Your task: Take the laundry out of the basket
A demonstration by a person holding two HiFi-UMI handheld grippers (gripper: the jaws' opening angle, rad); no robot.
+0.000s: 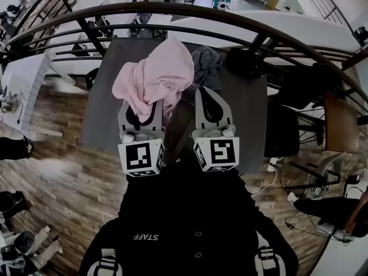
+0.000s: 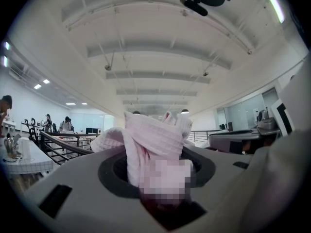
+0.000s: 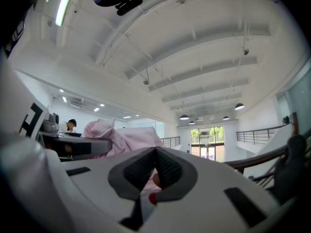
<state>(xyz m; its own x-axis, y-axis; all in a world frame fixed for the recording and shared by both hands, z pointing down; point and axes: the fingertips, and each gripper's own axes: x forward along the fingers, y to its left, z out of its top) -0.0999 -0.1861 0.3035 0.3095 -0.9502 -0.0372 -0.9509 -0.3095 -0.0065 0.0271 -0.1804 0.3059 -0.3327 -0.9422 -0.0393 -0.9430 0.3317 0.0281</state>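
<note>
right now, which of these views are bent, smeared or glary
Head view: heavy fisheye, so the railing bows into an arc; the floor is smeared at left, while the pink cloth is sharp. Left gripper view: black corners, curved ceiling beams, and the cloth is soft because it is close to the lens. Right gripper view: a strip light glares at top left, and the corners are dark.

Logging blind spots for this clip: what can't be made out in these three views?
Basket: in no view; in the head view the pink cloth covers the table's middle.
Left tongs: pads buried under cloth and a mosaic patch, left gripper view.
Dark garment: partly behind the cloth, head view; kind unclear.
</note>
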